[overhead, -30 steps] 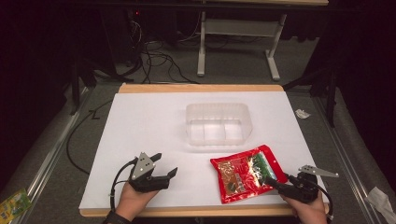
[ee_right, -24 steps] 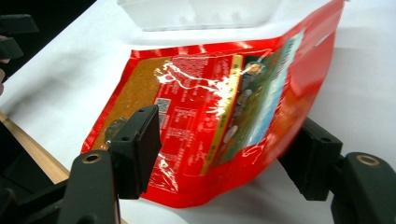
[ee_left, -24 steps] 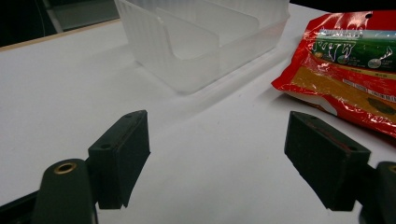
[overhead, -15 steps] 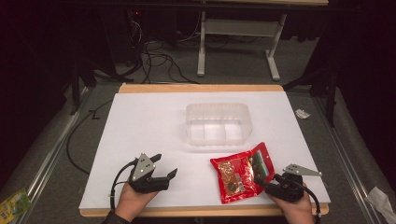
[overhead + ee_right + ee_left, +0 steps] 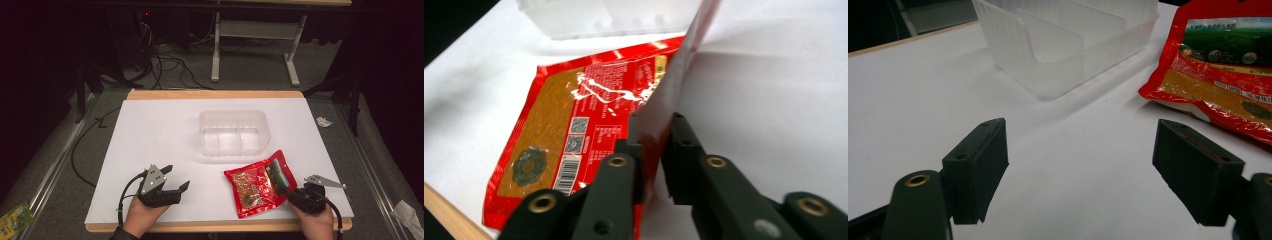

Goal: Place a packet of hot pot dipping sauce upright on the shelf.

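Observation:
A red food pouch (image 5: 260, 182) lies on the white table near the front right, its right edge lifted. My right gripper (image 5: 296, 195) is shut on that raised edge; in the right gripper view the pouch (image 5: 589, 125) shows its barcode side, with the jaws pinching the seam at the gripper (image 5: 655, 150). My left gripper (image 5: 175, 179) rests at the front left, open and holding nothing. In the left gripper view, the pouch (image 5: 1228, 75) lies off to the right of the gripper (image 5: 1080, 170). A clear plastic container (image 5: 233, 132) stands mid-table behind the pouch.
The container (image 5: 1063, 45) has inner dividers and sits just beyond the left gripper. The white table top (image 5: 150, 135) has a wooden rim. Cables and a desk frame (image 5: 255, 45) lie on the floor behind. A crumpled scrap (image 5: 324, 121) sits off the right edge.
My right gripper has turned and closed on the pouch's right edge, lifting that edge and shifting the pouch slightly left. The left gripper has stayed put.

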Demonstrator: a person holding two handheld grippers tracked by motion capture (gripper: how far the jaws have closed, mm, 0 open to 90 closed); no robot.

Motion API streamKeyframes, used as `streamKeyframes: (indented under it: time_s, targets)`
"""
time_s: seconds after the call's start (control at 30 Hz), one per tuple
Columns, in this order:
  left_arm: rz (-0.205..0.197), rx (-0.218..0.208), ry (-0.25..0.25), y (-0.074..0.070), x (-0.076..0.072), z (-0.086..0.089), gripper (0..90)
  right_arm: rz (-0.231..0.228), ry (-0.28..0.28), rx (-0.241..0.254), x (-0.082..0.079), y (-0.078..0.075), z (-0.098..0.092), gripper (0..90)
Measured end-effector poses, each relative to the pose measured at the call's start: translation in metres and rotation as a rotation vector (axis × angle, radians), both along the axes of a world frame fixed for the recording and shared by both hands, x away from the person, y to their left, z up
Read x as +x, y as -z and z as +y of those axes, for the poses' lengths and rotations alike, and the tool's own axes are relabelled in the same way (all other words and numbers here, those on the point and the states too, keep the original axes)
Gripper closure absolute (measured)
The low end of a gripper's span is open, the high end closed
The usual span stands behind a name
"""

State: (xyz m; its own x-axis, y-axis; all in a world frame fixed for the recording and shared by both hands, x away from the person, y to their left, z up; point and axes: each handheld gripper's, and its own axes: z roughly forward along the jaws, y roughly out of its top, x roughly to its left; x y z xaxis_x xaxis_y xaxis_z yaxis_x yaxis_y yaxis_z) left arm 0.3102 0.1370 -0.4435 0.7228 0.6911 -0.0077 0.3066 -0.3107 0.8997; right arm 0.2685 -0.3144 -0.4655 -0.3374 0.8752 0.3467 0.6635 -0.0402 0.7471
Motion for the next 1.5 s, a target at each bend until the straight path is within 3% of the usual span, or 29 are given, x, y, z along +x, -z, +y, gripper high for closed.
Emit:
streamKeyframes:
  time_s: [0.07,0.27,0.8,1.2,1.5]
  targets:
    - [-0.002,-0.002,0.000,0.000,0.000,0.000,22.8,0.001,0.020,0.022,0.000,-0.001,-0.001,88.5]
    - [-0.003,-0.001,0.000,0.000,0.000,0.000,22.8,-0.028,0.040,0.023,-0.005,-0.007,0.000,89.7]
    - [-0.008,-0.007,-0.005,0.000,0.001,0.001,22.9,-0.149,0.029,0.029,-0.017,-0.027,0.009,89.9]
    - [-0.010,-0.015,-0.010,0.000,0.001,0.003,22.8,-0.266,-0.029,-0.007,-0.022,-0.049,0.027,90.0]
    - [-0.012,-0.016,-0.009,0.000,0.001,0.004,22.8,-0.323,-0.073,-0.015,-0.019,-0.064,0.043,90.0]
